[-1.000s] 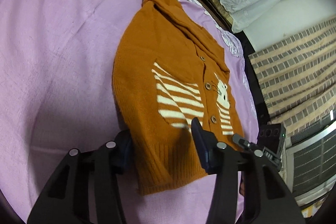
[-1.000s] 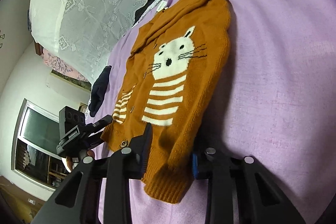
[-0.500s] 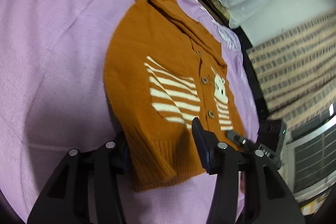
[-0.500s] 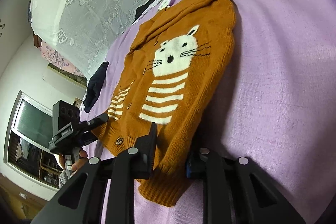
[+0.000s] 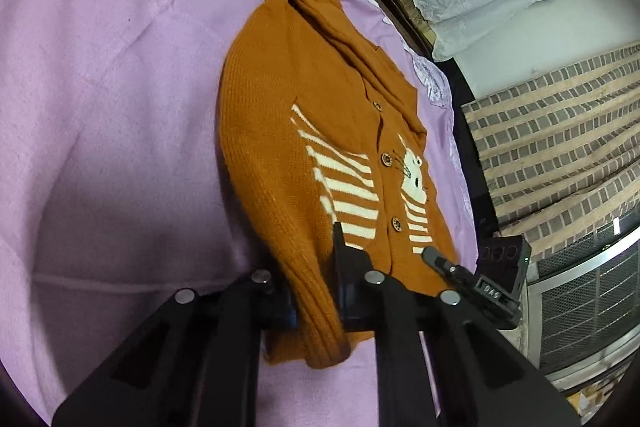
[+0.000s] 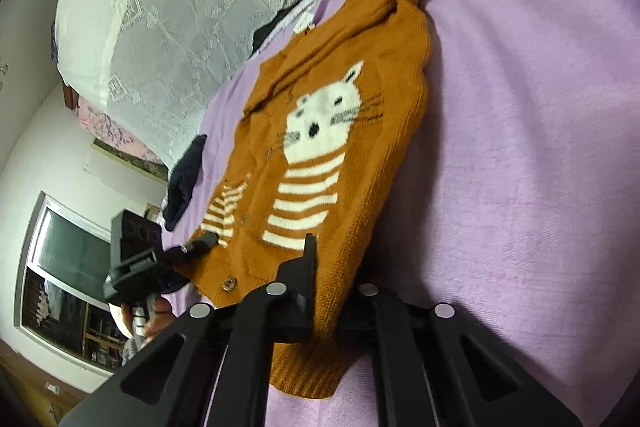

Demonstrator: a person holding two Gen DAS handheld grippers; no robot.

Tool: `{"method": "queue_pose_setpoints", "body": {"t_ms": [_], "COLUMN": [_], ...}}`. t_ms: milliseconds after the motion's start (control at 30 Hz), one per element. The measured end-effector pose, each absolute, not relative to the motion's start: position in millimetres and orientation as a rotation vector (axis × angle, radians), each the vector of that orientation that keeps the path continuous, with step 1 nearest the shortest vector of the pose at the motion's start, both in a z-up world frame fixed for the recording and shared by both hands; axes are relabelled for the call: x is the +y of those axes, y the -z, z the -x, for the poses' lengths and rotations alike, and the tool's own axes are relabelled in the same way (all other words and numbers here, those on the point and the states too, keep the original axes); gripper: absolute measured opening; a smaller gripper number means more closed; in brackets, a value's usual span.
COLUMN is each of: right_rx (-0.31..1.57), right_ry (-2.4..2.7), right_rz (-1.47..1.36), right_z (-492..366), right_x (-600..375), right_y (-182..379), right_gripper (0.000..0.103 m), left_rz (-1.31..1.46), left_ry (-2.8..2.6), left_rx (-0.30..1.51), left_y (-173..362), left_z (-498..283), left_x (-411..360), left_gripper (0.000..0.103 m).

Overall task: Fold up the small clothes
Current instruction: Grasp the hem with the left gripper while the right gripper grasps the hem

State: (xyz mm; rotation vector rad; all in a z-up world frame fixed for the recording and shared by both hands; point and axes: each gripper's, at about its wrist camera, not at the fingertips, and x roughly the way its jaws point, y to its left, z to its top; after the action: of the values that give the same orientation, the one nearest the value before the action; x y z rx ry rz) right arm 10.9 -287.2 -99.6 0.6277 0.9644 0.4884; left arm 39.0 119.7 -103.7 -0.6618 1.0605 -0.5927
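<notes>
We are clamping our left gripper (image 5: pixel 316 303) on the ribbed hem of the orange cardigan (image 5: pixel 304 131), its fingers pinching a bunched fold of knit at that bottom corner; our right gripper (image 6: pixel 324 307) is closing on the hem at the other bottom corner, knit pressed between its fingers, so both tongs are gripping cloth rather than standing apart.

Moving outward, the cardigan (image 6: pixel 336 131) is lying face up on the lilac bedspread (image 5: pixel 100 87), buttons fastened, a white cat face with cream stripes showing on the front panels; its long axis is running straight away from both grippers, hem nearest us, collar and hood farthest off toward the head of the bed; the sleeves appear to be tucked in already, though we cannot be sure from these views.

We are judging that the coming move hangs on that axis: carrying the hem forward along it, away from us, onto the collar end; neither hand is nearer, since each is holding its own corner, so they should be travelling level to keep the fold square.

Beyond the garment, a white lace cover (image 6: pixel 180 7) is draping over bedding, and a dark garment (image 6: pixel 184 179) is resting near the bed's edge.
</notes>
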Motion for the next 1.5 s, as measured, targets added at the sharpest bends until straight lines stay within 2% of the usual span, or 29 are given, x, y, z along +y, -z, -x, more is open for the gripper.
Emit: {"method": "queue_pose_setpoints", "body": {"t_ms": [200,400,433,467,533,600,633,700,733,967,1233,1500], "right_rx": [0.886,1.007,1.014,1.009,0.994,0.992,0.989,0.981,0.979,0.886,0.921,0.882], "right_ry": [-0.518,-0.485,-0.484,-0.489,-0.512,-0.504,-0.501,-0.496,-0.497,-0.528,-0.585,-0.597], "right_rz": [-0.676,-0.666,-0.675,-0.677,-0.651,-0.593,-0.568,-0.544,-0.54,-0.569,-0.697,-0.673], "right_z": [-2,-5,-5,-4,-2,-1,0,2,2,14,-7,-23], "right_x": [-304,-310,-311,-312,-307,-298,-294,-290,-289,-298,-311,-311], "right_y": [76,101,105,104,99,97,97,95,95,78,73,48], "right_gripper": [0.006,0.008,0.011,0.019,0.028,0.028,0.027,0.011,0.006,0.005,0.005,0.005], "left_rz": [0.65,0.755,0.779,0.796,0.804,0.787,0.762,0.719,0.701,0.597,0.615,0.536], "left_ry": [0.617,0.592,0.592,0.596,0.598,0.6,0.604,0.599,0.599,0.586,0.592,0.581], "left_rx": [1.03,1.098,1.105,1.114,1.122,1.132,1.124,1.103,1.089,0.952,0.962,0.917], "left_y": [96,117,121,124,126,125,123,118,115,83,72,46], "left_z": [-16,-15,-16,-18,-21,-25,-26,-23,-21,1,-9,-30], "left_x": [115,130,132,133,132,128,126,122,120,116,119,110], "left_gripper": [0.009,0.009,0.009,0.009,0.01,0.01,0.009,0.007,0.004,0.003,0.003,0.004]}}
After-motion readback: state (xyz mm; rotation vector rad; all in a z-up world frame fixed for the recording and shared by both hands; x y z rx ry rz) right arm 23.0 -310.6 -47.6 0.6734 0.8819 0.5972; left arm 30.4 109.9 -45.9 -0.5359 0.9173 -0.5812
